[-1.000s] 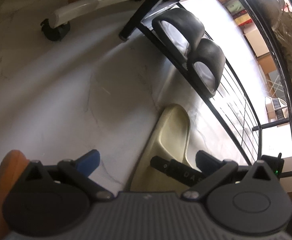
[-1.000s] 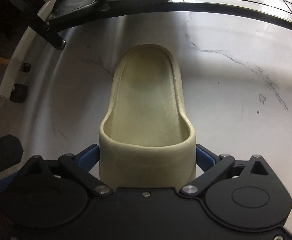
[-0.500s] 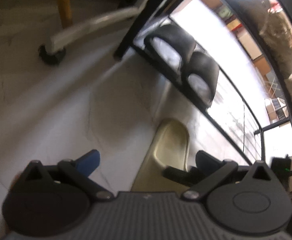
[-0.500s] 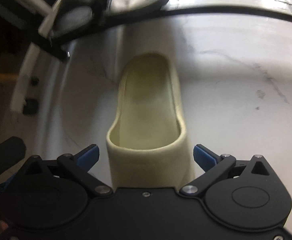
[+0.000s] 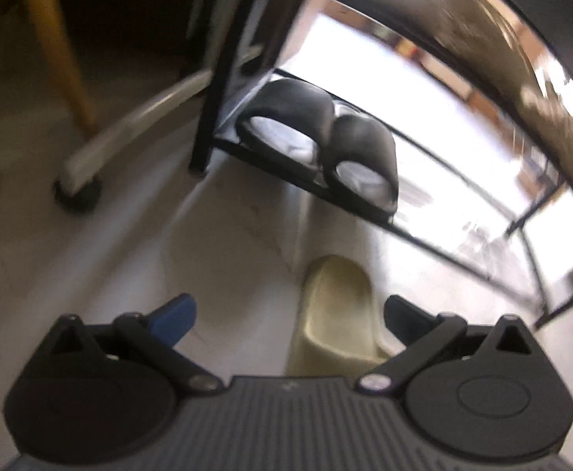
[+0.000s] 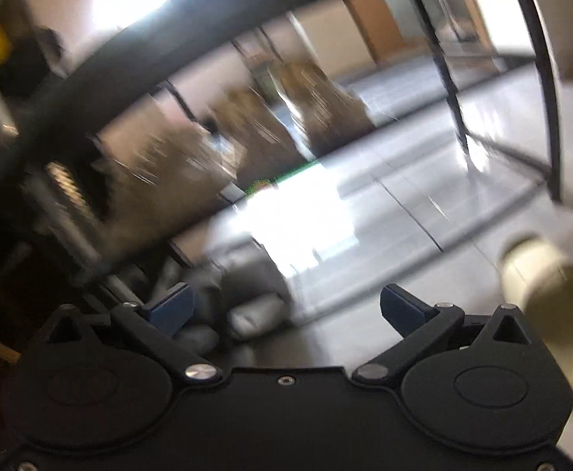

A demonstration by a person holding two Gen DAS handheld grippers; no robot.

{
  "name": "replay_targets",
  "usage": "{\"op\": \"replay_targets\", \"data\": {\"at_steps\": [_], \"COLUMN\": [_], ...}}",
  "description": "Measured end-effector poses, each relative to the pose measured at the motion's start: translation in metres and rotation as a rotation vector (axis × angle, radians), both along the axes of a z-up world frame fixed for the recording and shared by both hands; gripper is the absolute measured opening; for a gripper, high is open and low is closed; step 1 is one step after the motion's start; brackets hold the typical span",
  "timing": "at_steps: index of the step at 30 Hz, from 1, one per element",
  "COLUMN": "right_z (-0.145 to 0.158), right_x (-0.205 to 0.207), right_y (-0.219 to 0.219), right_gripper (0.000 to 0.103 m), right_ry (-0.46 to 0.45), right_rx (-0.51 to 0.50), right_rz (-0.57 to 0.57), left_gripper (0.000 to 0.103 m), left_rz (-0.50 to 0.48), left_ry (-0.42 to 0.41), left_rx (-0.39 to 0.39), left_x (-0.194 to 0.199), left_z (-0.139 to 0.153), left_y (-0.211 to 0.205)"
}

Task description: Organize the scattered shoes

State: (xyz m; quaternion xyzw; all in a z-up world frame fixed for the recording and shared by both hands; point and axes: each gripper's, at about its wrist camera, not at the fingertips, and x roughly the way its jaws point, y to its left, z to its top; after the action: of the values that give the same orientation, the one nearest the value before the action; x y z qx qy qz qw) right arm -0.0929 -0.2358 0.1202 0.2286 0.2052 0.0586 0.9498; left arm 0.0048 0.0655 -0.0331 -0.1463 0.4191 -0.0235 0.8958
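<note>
A cream slide sandal [image 5: 339,314] lies on the pale floor in front of the black shoe rack [image 5: 365,212]. A pair of black slippers [image 5: 325,145] sits on the rack's bottom shelf. My left gripper [image 5: 286,314] is open and empty, with the cream sandal near its right finger. My right gripper [image 6: 286,306] is open and empty; the cream sandal [image 6: 549,306] lies off to its right on the floor. The right wrist view is heavily blurred, with dark slippers [image 6: 247,298] dimly seen between the fingers.
A white chair leg with a black caster [image 5: 78,192] stands left of the rack. A yellow-brown wooden leg [image 5: 58,51] rises at the far left. Black rack rails [image 6: 541,78] cross the right wrist view. Pale marble floor [image 5: 207,259] lies between the caster and the sandal.
My right gripper has let go of the cream sandal and swung away left and up; the sandal now lies on the floor to its right. My left gripper has tilted up toward the rack.
</note>
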Motion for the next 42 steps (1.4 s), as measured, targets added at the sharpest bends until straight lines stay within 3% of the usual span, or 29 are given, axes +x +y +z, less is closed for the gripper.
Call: {"op": "replay_targets", "data": {"at_steps": [1, 4, 9, 12, 20, 25, 28, 35, 42], "right_z": [0.007, 0.017, 0.027, 0.037, 0.049, 0.048, 0.045, 0.042, 0.044], "right_x": [-0.010, -0.028, -0.050, -0.056, -0.058, -0.046, -0.039, -0.029, -0.029], "right_y": [-0.001, 0.009, 0.009, 0.004, -0.036, -0.065, -0.081, -0.102, -0.097], "right_gripper": [0.103, 0.103, 0.103, 0.103, 0.103, 0.103, 0.103, 0.103, 0.103], "right_ry": [-0.065, -0.203, -0.319, -0.386, -0.506, -0.495, -0.500, -0.473, -0.517], "right_rx": [0.003, -0.001, 0.030, 0.063, 0.105, 0.179, 0.167, 0.108, -0.039], "right_rz": [-0.003, 0.079, 0.196, 0.188, 0.098, 0.051, -0.002, -0.097, -0.161], "left_gripper": [0.102, 0.102, 0.102, 0.102, 0.102, 0.102, 0.102, 0.102, 0.102], "left_rz": [-0.022, -0.043, -0.055, -0.140, -0.310, -0.464, -0.514, -0.629, -0.645], "left_ry": [-0.005, 0.003, -0.032, -0.092, -0.088, -0.078, -0.055, -0.097, -0.010], "left_rx": [0.046, 0.087, 0.100, 0.151, 0.059, 0.066, 0.038, 0.058, -0.073], "left_x": [0.000, 0.001, 0.001, 0.008, 0.046, 0.052, 0.057, 0.049, 0.060], "left_z": [-0.002, -0.005, -0.002, 0.006, -0.002, -0.014, -0.024, -0.031, -0.046], "left_y": [-0.007, -0.017, -0.044, -0.085, -0.218, -0.295, -0.333, -0.380, -0.409]}}
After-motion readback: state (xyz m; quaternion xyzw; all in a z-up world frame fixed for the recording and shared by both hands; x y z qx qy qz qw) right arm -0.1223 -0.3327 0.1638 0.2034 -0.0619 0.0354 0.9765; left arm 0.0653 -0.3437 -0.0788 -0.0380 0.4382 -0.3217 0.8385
